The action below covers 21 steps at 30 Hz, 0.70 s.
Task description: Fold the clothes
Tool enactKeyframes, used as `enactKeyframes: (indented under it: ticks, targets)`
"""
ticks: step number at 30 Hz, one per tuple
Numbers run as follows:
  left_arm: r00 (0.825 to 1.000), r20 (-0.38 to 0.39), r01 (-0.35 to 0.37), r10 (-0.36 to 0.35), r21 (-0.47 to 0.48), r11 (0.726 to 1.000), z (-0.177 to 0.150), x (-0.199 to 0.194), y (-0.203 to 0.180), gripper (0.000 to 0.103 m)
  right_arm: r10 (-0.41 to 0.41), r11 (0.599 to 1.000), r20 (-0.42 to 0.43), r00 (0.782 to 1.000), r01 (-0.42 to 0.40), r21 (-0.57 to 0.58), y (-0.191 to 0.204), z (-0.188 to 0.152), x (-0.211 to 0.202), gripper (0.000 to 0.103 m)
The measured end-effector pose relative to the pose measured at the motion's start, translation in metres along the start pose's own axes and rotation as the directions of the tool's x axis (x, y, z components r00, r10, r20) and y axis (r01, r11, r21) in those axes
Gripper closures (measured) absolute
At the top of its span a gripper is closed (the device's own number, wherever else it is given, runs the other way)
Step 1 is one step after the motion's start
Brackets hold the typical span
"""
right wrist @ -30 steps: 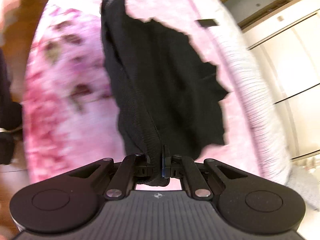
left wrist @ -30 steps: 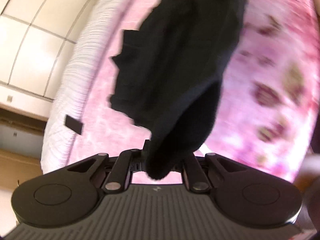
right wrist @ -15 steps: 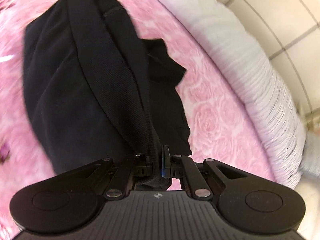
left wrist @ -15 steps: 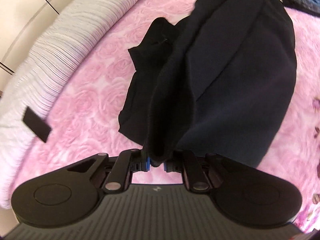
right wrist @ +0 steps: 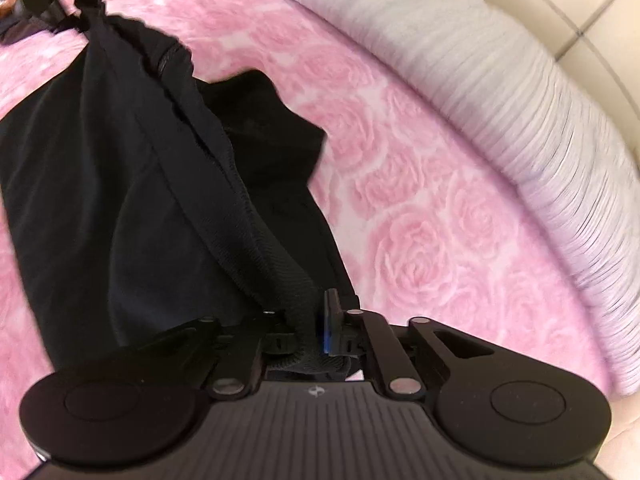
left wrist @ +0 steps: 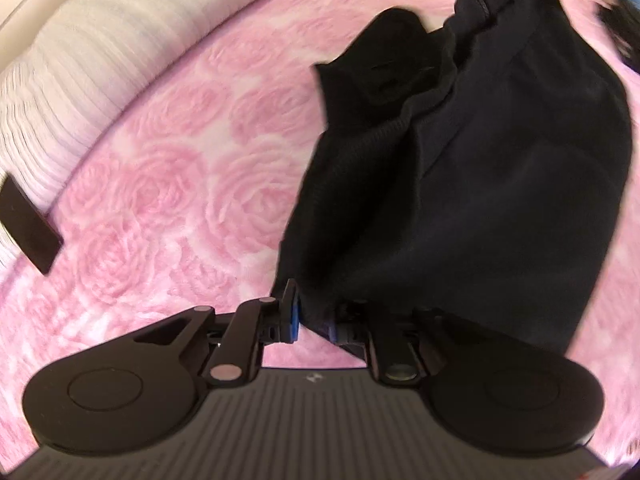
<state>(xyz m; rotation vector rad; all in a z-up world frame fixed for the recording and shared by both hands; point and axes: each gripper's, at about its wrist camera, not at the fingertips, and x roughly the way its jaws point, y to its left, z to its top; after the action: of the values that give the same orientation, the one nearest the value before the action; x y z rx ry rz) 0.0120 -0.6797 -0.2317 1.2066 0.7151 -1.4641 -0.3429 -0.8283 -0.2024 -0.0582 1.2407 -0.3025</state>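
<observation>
While both claws open, black garment (left wrist: 480, 168) lies between their jaws.

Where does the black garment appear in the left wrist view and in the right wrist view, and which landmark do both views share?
Left wrist view: the black garment fills the right half, running from the top right corner down to the jaws.
Right wrist view: the black garment fills the left half, running from the top left corner down to the jaws.
Shared landmark: the pink rose-pattern blanket under it, bordered by a pale ribbed cushion.
</observation>
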Motion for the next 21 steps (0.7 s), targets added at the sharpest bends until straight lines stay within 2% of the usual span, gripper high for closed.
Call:
enactKeyframes:
  ticks: [1, 2, 5, 7, 10, 14, 17, 21]
  targets:
    - [1.000, -0.012, -0.021, 0.021, -0.041, 0.999, 0.002, 0.012, 0.005, 0.074, -0.016, 0.999, 0.010, 1.000, 0.016, 0.043, -0.006, -0.002, 0.011, 0.060]
    - [0.999, -0.021, -0.044, 0.042, -0.090, 0.995, 0.003, 0.023, 0.010, 0.071, -0.038, 0.995, 0.026, 0.999, 0.035, 0.091, -0.011, -0.004, 0.020, 0.054]
    - [0.996, -0.035, -0.090, 0.084, -0.195, 0.977, -0.004, 0.043, 0.019, 0.070, -0.041, 0.961, 0.063, 0.997, 0.022, 0.277, -0.027, -0.019, 0.038, 0.057]
    - [0.996, -0.023, -0.091, 0.089, -0.228, 0.969, -0.012, 0.047, 0.019, 0.068, -0.032, 0.931, 0.080, 0.996, 0.000, 0.366, -0.031, -0.035, 0.044, 0.053]
    - [0.998, 0.027, -0.042, 0.053, -0.301, 0.953, -0.024, 0.046, 0.022, 0.068, -0.001, 0.871, 0.104, 0.995, -0.050, 0.489, -0.035, -0.065, 0.047, 0.051]
    - [0.998, 0.068, 0.025, 0.003, -0.400, 0.916, -0.030, 0.051, 0.034, 0.068, 0.049, 0.785, 0.147, 0.988, -0.129, 0.606, -0.044, -0.096, 0.056, 0.051]
    - [0.995, 0.093, 0.067, -0.028, -0.452, 0.890, -0.028, 0.057, 0.044, 0.069, 0.063, 0.747, 0.165, 0.984, -0.156, 0.647, -0.046, -0.104, 0.063, 0.051]
    - [0.986, 0.126, 0.155, -0.106, -0.492, 0.857, -0.025, 0.058, 0.053, 0.069, 0.065, 0.719, 0.187, 0.980, -0.177, 0.672, -0.053, -0.101, 0.071, 0.051]
